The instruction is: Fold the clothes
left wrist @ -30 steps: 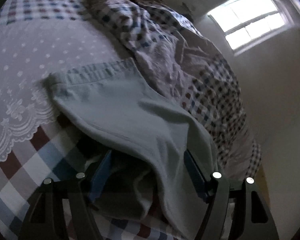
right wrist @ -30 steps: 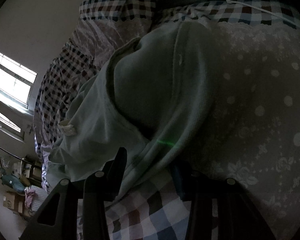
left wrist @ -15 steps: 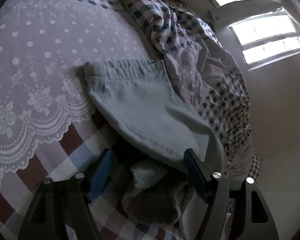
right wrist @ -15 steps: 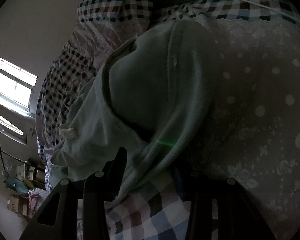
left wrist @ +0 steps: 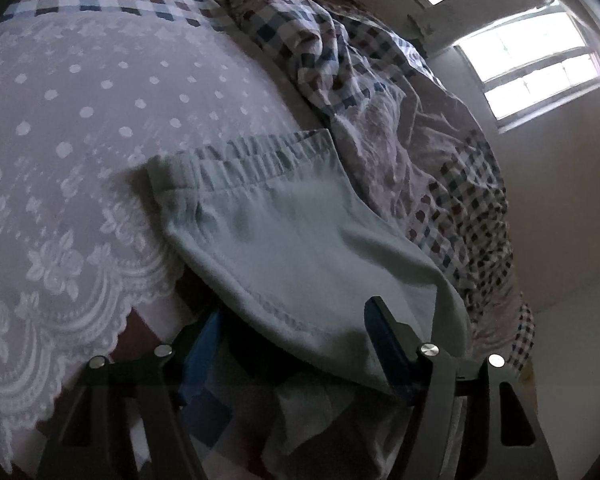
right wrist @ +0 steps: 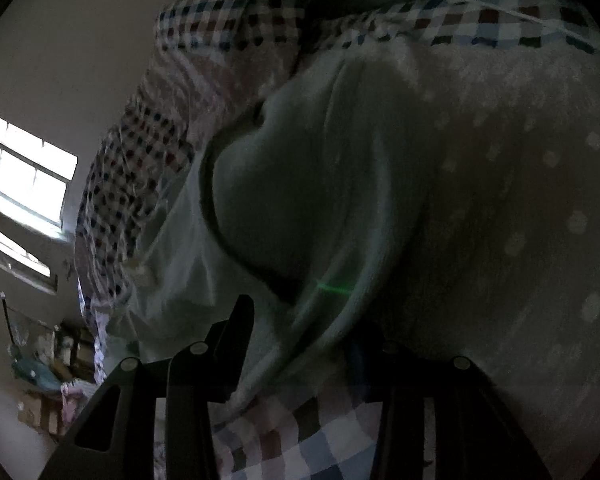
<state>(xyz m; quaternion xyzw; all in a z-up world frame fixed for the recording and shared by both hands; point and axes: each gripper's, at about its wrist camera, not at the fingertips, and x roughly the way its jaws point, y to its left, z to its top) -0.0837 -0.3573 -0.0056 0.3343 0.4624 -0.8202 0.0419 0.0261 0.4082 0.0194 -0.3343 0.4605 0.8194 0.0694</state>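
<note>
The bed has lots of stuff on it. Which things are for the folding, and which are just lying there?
For the folding:
- pale green pants
- left gripper
- right gripper

Just lying there:
- rumpled checked quilt
- lace bedcover with dots
- clutter on the floor by the window
</note>
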